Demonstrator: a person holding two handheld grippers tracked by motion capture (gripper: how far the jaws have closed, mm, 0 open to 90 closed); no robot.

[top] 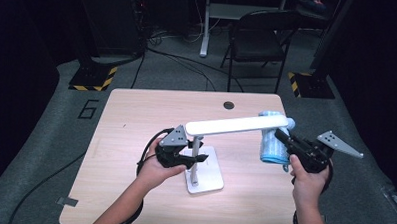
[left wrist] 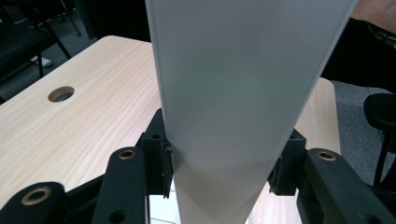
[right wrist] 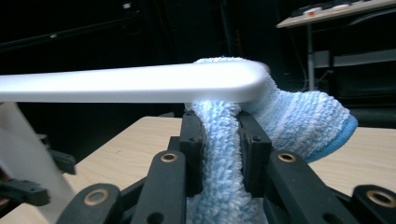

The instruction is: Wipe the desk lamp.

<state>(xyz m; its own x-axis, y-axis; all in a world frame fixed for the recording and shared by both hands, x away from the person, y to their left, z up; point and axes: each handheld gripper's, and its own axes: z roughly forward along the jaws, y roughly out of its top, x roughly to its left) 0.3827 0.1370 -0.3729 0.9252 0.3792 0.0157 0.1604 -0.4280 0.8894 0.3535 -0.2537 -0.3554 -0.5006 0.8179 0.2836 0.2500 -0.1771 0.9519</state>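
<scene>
Broadly, the wooden table (top: 131,119) carries a white desk lamp (top: 213,142) near its middle, base (top: 207,178) flat toward the near edge. Its light bar (top: 236,125) runs long left to right, the free end pointing right and slightly far. The left gripper (top: 185,159) clamps the lamp's upright post (left wrist: 224,116) between its fingers (left wrist: 161,154), probably to steady the lamp while it is wiped. The right gripper (top: 281,138) pinches a blue-and-white striped cloth (right wrist: 219,154) tightly between its fingers (right wrist: 192,154); the cloth drapes over the bar's right tip, seemingly for cleaning that end.
</scene>
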